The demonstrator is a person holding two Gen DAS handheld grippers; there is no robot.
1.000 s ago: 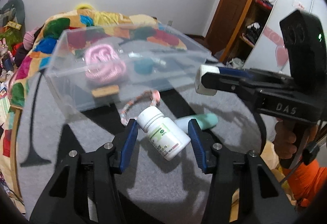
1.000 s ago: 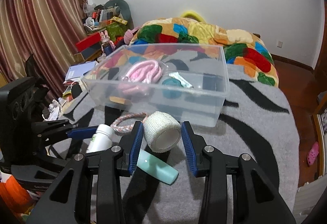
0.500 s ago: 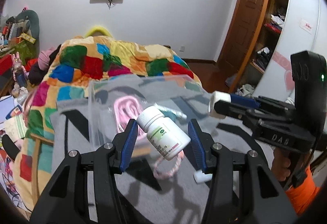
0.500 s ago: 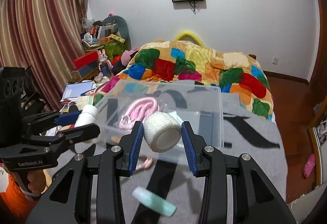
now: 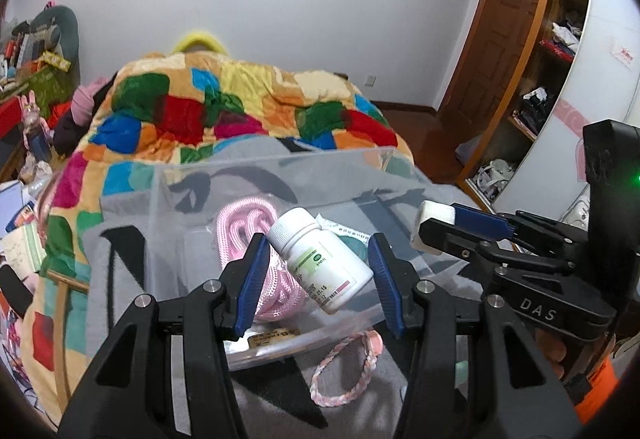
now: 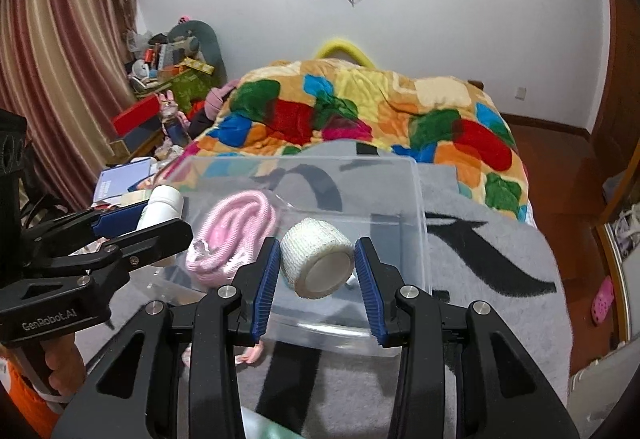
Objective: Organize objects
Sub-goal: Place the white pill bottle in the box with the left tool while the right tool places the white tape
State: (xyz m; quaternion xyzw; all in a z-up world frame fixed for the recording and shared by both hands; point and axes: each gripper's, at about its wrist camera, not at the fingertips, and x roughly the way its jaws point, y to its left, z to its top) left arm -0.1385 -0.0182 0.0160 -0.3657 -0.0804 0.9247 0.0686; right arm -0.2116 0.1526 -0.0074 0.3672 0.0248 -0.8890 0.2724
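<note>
My left gripper (image 5: 318, 277) is shut on a white pill bottle (image 5: 320, 263) with a green label, held over the near side of a clear plastic bin (image 5: 168, 223). My right gripper (image 6: 316, 273) is shut on a white bandage roll (image 6: 318, 263), held over the same bin (image 6: 420, 223). The bin holds a coiled pink rope (image 5: 244, 223), a teal object and a flat packet. A pink braided bracelet (image 5: 344, 367) lies on the grey blanket in front of the bin. The right gripper shows in the left wrist view (image 5: 430, 233), and the left gripper in the right wrist view (image 6: 160, 215).
The bin stands on a grey blanket with black stripes (image 6: 492, 271) on a bed with a colourful patchwork quilt (image 6: 360, 115). Clutter stands at the left by a curtain (image 6: 52, 63). A wooden wardrobe (image 5: 520, 59) is at the right.
Both grippers have risen from the blanket with the bottle and the roll and moved forward over the bin. The mint tube left on the blanket has dropped out of view.
</note>
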